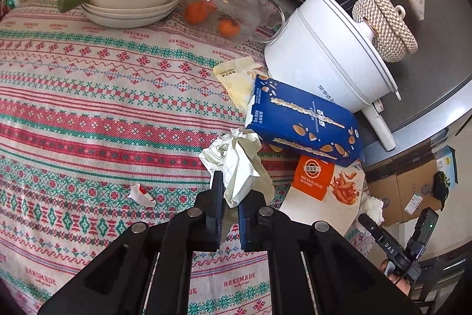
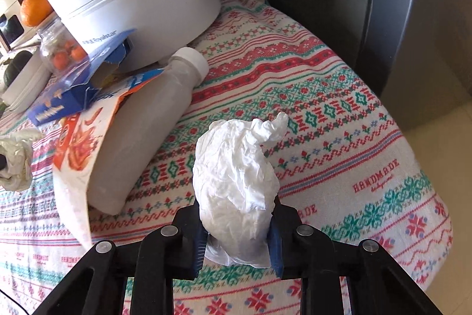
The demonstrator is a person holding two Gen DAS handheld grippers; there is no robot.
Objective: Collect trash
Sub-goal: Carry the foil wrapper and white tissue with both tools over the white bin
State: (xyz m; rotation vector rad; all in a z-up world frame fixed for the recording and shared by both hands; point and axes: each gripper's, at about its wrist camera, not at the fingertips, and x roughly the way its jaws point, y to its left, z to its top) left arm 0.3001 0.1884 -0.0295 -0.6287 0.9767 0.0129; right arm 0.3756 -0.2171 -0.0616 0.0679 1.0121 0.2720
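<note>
Low in each frame, the left gripper (image 1: 228, 197) pinches a crumpled yellowish wrapper (image 1: 236, 164) and the right gripper (image 2: 237, 222) squeezes a wadded white tissue (image 2: 236, 167), evidently clearing trash off the bench's patterned cloth (image 1: 88, 108).

Left gripper (image 1: 233, 197) angled down, jaws nearly shut, pinching crumpled paper (image 1: 236, 164), right gripper (image 2: 236, 214) angled down, jaws clamped on white tissue wad (image 2: 236, 167), pads pressing its sides

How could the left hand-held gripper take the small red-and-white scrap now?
Probably not yet: the left hand-held gripper is shut on crumpled paper. The scrap lies uncovered on the tablecloth.
</note>
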